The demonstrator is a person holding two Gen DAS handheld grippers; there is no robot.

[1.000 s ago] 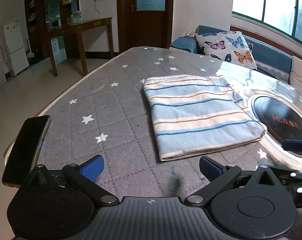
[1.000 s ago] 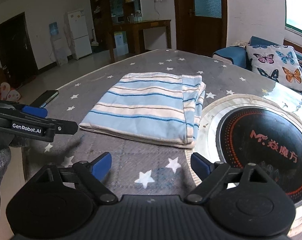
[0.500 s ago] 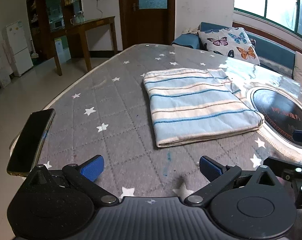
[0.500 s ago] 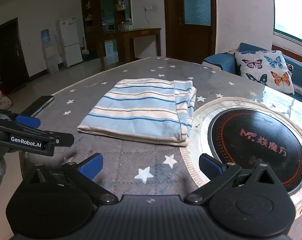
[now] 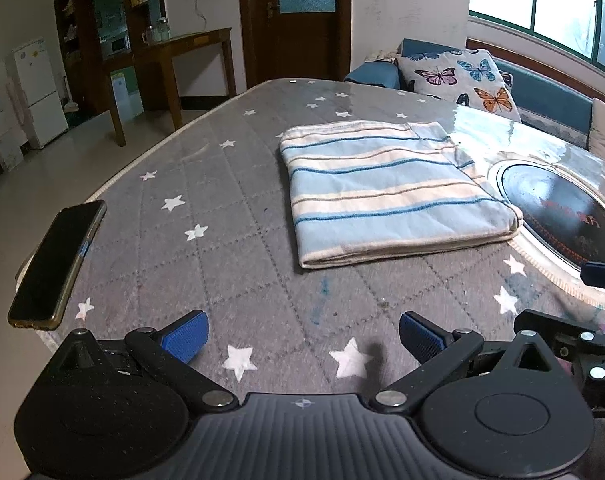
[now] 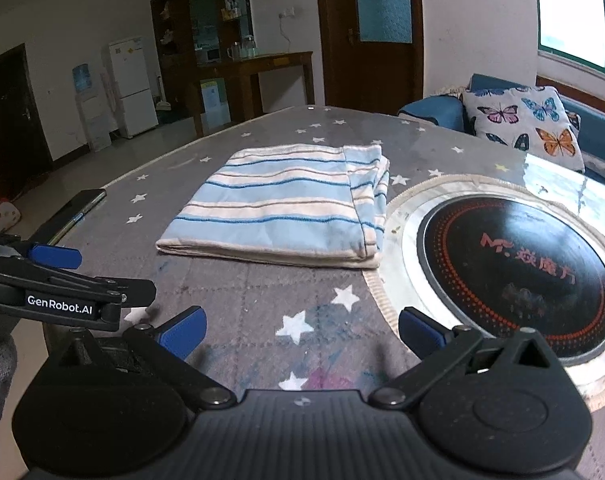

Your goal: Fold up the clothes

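Quilted star-print table [image 5: 230, 216] bears a flat-folded striped cloth [image 5: 386, 192].

My left hand-held gripper [image 5: 304, 336] hangs tilted downward, jaws spread wide, nothing between them. My right hand-held gripper [image 6: 302, 330], just beside it, has just been opening; its jaws gape empty.

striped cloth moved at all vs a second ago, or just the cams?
No. The striped cloth lies as before, its right edge beside the round cooktop's rim; only the cameras' framing has shifted.
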